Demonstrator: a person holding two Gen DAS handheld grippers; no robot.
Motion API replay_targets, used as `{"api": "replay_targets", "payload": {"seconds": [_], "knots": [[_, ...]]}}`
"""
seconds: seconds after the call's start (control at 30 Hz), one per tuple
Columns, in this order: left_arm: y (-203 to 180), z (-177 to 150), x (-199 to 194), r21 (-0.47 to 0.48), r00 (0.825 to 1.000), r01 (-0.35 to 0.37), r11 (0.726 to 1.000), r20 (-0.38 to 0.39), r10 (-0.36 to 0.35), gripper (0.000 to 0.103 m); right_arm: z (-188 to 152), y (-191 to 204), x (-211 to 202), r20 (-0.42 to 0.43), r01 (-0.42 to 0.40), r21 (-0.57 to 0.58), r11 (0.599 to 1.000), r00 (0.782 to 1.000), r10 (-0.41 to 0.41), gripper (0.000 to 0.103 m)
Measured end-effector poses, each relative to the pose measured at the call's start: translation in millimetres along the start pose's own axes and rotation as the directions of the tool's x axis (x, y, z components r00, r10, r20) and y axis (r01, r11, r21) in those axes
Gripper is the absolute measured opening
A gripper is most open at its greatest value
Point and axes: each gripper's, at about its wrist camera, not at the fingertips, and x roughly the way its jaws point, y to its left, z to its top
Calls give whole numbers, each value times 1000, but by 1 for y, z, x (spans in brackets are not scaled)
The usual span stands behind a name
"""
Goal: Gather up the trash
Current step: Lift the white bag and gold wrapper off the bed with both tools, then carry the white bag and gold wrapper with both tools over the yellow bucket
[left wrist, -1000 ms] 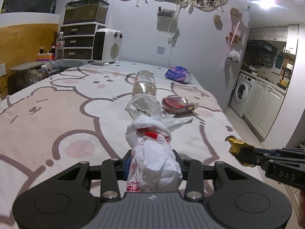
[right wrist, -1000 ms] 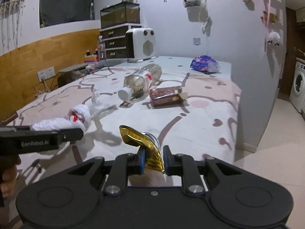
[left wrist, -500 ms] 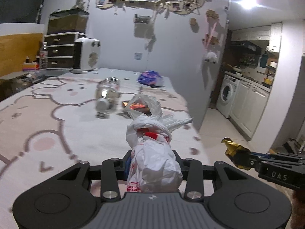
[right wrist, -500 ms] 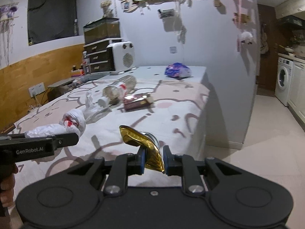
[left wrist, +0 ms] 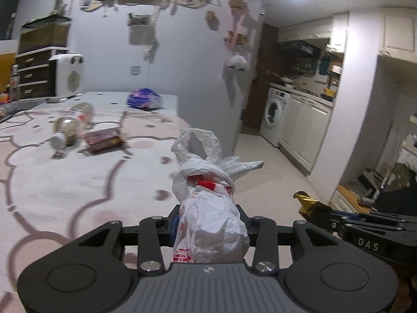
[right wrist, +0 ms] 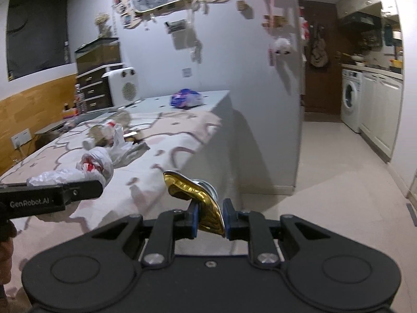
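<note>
1. Left gripper (left wrist: 209, 228) is clamped on a crumpled white plastic bag (left wrist: 208, 208), carried above the bed (left wrist: 65, 187). Bag looks soft and light; the bunched middle gives the best hold.
2. Right gripper (right wrist: 209, 220) pinches a crushed gold foil wrapper (right wrist: 200, 198): thin, probably slippery.
3. Only the left wrist view clearly shows the bottle (left wrist: 70, 127) and brown packet (left wrist: 104, 140) lying on the bed.

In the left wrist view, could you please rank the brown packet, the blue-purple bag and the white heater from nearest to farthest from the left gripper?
1. Brown packet, on the bed, ahead-left of the left gripper.
2. Blue-purple bag, farther up the bed near the wall.
3. White heater, at the bed's far left end.
</note>
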Motion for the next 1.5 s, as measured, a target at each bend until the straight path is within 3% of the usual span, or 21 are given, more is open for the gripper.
{"api": "replay_targets", "payload": {"seconds": [0.3,0.6,0.73,0.83,1.2,1.3,1.5], "knots": [[-69,-27,41,61,993,90,994,-88,-84,41,-25,-60,-10,-27,75,60,995,997,-74,19],[-114,-79,115,94,962,121,988,-256,-94,41,-67,-121,9,-117,142,154,978,985,-125,19],[-125,-103,162,73,933,131,989,-347,-98,41,-92,-146,27,-177,173,187,967,974,-140,19],[-127,-123,198,34,900,129,991,-424,-102,41,-109,-163,44,-227,195,212,958,963,-145,19],[-104,-183,316,-44,807,42,998,-587,-59,41,-171,-206,117,-407,257,259,931,903,-136,19],[-93,-196,344,-90,790,10,996,-610,-63,41,-182,-209,143,-447,264,266,927,886,-124,19],[-76,-221,391,-160,774,-37,986,-629,-73,41,-202,-212,195,-502,262,286,922,860,-89,19]]}}
